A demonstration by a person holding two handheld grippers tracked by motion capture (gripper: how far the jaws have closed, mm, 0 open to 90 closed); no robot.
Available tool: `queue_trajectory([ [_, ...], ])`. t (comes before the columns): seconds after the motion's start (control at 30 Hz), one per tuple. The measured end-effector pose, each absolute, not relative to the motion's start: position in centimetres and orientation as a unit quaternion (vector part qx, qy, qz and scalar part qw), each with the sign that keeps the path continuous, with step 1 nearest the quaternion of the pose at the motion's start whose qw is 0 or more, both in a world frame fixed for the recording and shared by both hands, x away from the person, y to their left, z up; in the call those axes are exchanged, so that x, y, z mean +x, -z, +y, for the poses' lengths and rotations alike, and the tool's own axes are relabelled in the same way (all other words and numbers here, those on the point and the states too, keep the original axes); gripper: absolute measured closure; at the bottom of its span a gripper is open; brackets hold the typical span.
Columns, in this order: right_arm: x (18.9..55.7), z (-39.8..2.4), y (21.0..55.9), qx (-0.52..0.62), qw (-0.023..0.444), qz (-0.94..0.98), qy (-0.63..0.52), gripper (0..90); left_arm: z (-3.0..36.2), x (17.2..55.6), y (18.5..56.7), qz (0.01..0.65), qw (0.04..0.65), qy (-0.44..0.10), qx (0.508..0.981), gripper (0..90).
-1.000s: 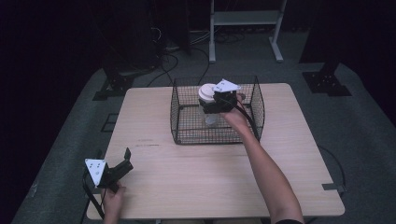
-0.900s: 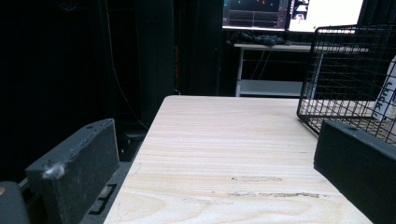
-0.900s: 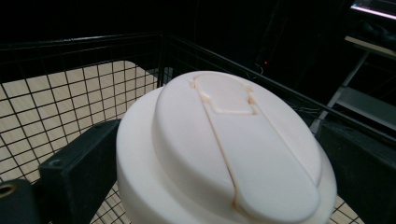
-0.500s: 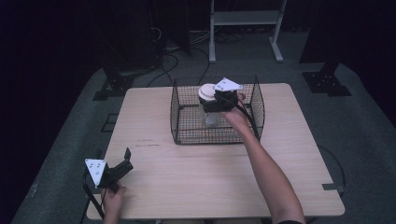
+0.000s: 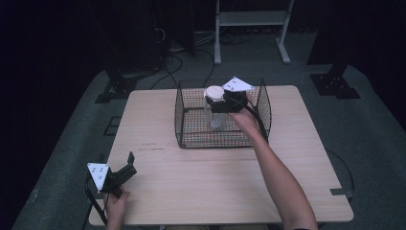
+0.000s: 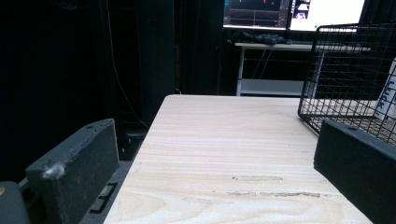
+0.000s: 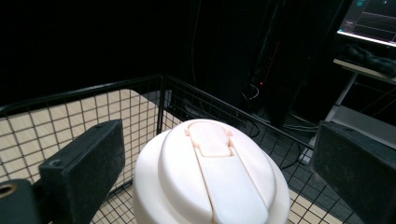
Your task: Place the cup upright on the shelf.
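Inside the wire basket [image 5: 261, 103], upright clear jar [image 5: 214, 112] with smooth white lid [image 7: 212, 175], likely light, rigid, slippery; right gripper [image 5: 225, 100] fingers apart astride lid, best clamped below its rim.

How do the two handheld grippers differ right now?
The right gripper is raised inside the wire basket, its jaws either side of a white-lidded jar. The left gripper sits low at the table's near corner, jaws around nothing. Both have open black jaws and a grey plate on top.
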State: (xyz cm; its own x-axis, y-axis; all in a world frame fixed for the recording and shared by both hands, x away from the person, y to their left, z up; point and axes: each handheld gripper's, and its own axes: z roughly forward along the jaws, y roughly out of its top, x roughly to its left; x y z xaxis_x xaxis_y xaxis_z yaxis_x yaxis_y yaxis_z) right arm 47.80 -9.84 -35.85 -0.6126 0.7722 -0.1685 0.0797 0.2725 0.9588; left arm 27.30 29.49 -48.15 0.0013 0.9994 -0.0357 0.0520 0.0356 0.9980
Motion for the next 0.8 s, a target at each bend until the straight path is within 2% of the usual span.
queue_trajectory([
  [0.47,45.4,-11.3,34.0,0.277,0.324,0.722,-0.545,2.3,29.5,27.3,48.2,0.519,0.496,-0.477,0.506,0.0],
  [0.8,43.8,-12.2,34.0,0.274,0.322,0.728,-0.54,2.3,29.4,27.2,48.2,0.518,0.496,-0.479,0.506,0.0],
])
